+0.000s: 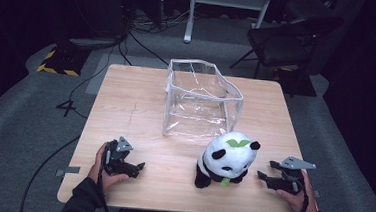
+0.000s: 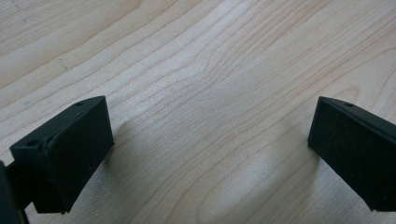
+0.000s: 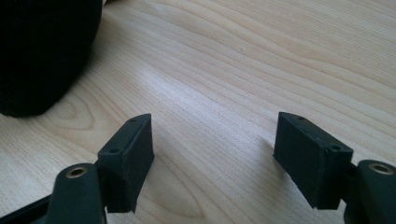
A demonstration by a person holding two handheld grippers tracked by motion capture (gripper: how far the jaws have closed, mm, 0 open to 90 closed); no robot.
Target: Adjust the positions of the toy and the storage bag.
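The panda plush [image 1: 226, 160] is white with black ears, arms and legs, and carries a green leaf on its head (a second green bit shows by its feet). The bag [image 1: 201, 99] is clear with a whitish rim. The table [image 1: 140, 107] is pale wood with wavy grain. Both the left gripper [image 1: 139, 166] and the right gripper [image 1: 264, 170] are black, each topped by a grey plate.

Two black jaws at lower left and lower right of the frame, set wide apart. Bare pale wood-grain desk [image 2: 205, 93] between and beyond.

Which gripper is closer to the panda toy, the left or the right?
Right. The right gripper sits just beside the panda toy; the left gripper lies farther off on its other side.
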